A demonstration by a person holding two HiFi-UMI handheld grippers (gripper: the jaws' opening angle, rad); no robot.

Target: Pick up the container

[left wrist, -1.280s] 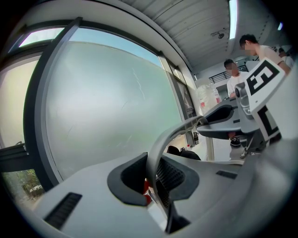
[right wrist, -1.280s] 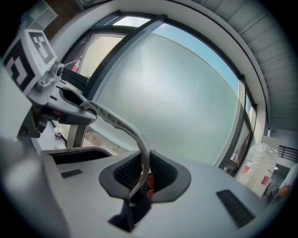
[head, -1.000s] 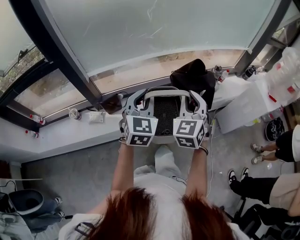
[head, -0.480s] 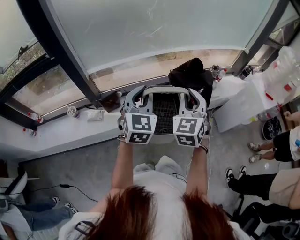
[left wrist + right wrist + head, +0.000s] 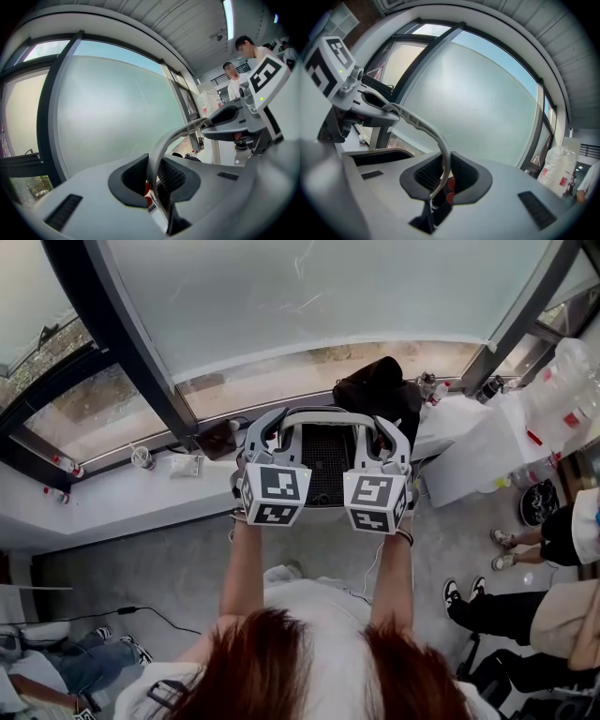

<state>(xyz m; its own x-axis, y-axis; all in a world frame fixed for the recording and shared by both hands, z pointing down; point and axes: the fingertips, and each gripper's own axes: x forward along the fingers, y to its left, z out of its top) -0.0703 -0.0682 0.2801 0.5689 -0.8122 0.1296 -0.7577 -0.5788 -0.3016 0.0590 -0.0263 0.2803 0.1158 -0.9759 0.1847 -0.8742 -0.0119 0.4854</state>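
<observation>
A grey container (image 5: 326, 465) with a black mesh inside and an arched grey handle (image 5: 328, 415) hangs in front of the person, over the floor beside the window ledge. My left gripper (image 5: 270, 448) and right gripper (image 5: 384, 448) hold it from either side. In the left gripper view the left gripper (image 5: 157, 180) has its jaws shut around the handle (image 5: 161, 145). The right gripper (image 5: 443, 180) is likewise shut on the handle (image 5: 423, 126) in the right gripper view. The container's lower body is hidden behind the marker cubes.
A white ledge (image 5: 112, 502) runs under the big window, with a cup (image 5: 142, 458) and a black bag (image 5: 380, 390) on it. A dark window post (image 5: 122, 352) slants at left. A white table (image 5: 487, 442) and standing people (image 5: 553, 540) are at right.
Both grippers stay shut on the handle and have shifted slightly up in the head view with the container. People around the edges have moved.
</observation>
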